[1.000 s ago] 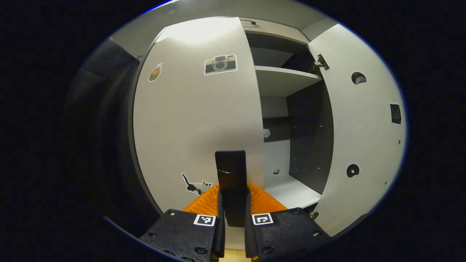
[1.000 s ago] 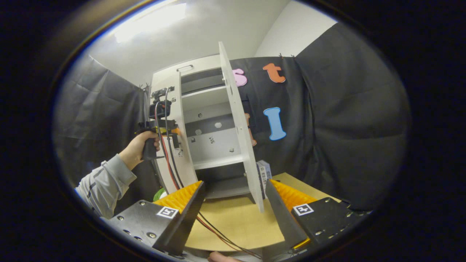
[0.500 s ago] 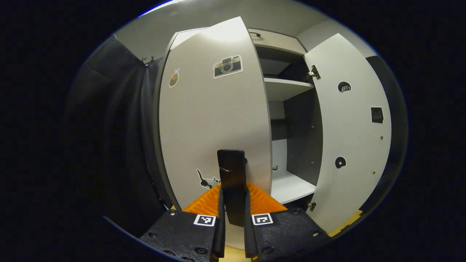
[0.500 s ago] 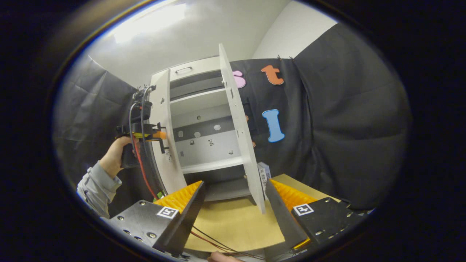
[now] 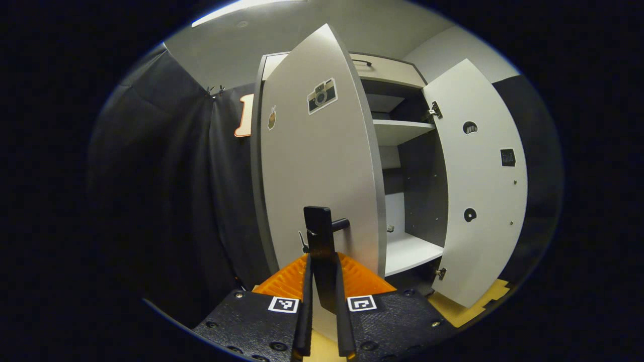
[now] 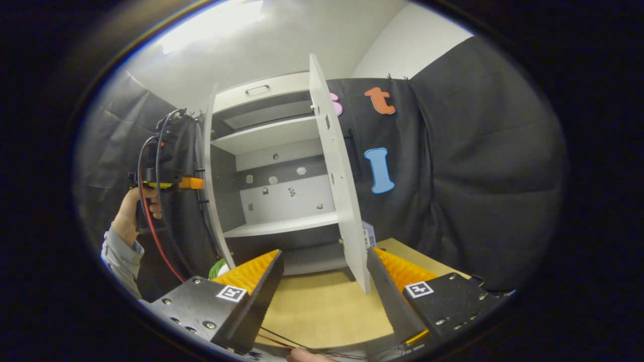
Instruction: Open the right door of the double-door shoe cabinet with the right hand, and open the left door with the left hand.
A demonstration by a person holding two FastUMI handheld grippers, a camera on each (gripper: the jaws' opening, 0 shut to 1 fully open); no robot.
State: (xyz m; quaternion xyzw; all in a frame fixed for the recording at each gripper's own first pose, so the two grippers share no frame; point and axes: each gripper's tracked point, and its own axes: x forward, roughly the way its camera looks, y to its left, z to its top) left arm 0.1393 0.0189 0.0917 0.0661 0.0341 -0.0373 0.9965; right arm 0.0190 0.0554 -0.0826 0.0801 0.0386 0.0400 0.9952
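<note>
The left claw (image 5: 324,296) is narrowed onto the black handle (image 5: 320,241) of the left door (image 5: 322,171), one finger on each side of the bar, gripping it. That door stands swung well out from the shoe cabinet (image 5: 397,136), its outer face bearing a camera sticker (image 5: 322,95) near the top and a small sticker (image 5: 271,118) beside the hinge edge. In the right gripper view the same left claw (image 6: 198,183) meets the left door's (image 6: 207,191) front edge, held by a hand (image 6: 132,213) in a grey sleeve (image 6: 116,256), with red and black cables (image 6: 151,221) hanging from it. The right claw (image 6: 324,281) is spread wide and holds nothing; its fingers frame the bare tan worktop (image 6: 322,311) in front of the cabinet. The right door (image 6: 339,181) stands open edge-on just beyond that claw, apart from both fingers. Between the doors the interior shows a white shelf (image 6: 282,226) and an upper shelf (image 6: 266,136), with small stickers on the back panel (image 6: 287,193).
</note>
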